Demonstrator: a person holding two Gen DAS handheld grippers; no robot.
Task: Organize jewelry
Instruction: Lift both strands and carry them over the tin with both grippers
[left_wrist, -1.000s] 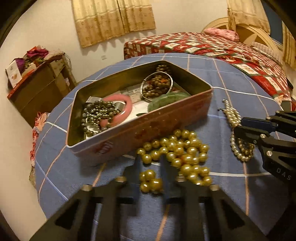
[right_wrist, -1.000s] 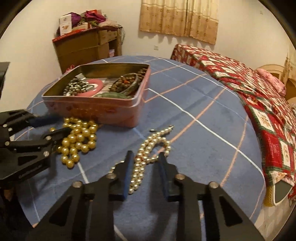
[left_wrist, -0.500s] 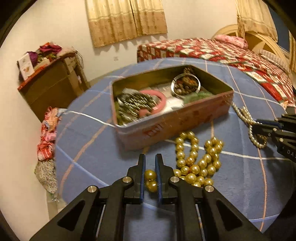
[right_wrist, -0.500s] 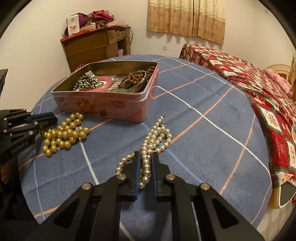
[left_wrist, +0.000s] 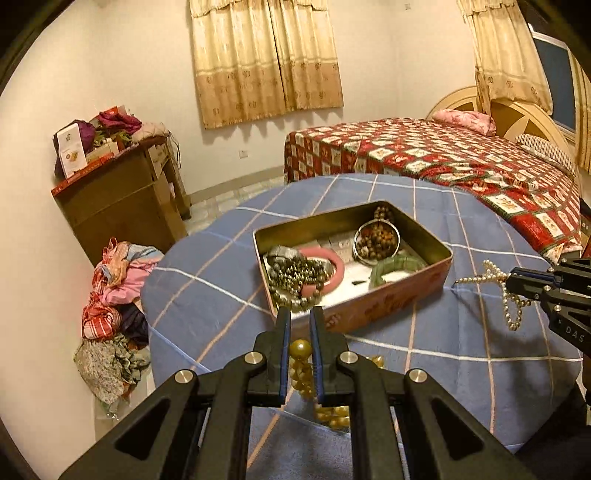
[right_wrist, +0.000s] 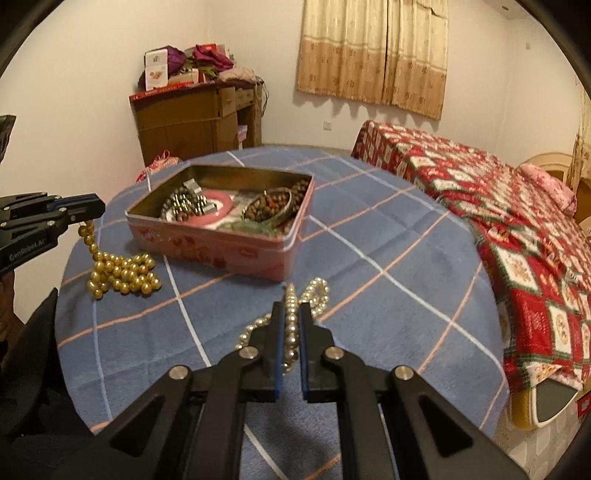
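A pink tin box stands open on the blue checked table, holding dark beads, a pink bangle, a green bracelet and a round dish of brown beads. My left gripper is shut on a gold bead necklace, lifting one end while the rest lies on the table. My right gripper is shut on a white pearl necklace, lifting it partly off the table to the right of the tin.
The round table has a blue checked cloth. A bed with a red patterned cover is to the right. A brown cabinet stands by the far wall. A heap of clothes lies on the floor left of the table.
Both grippers closed on their necklaces and rose, pulling the strands up from the table. The gold necklace now hangs from the left gripper and the pearls from the right.
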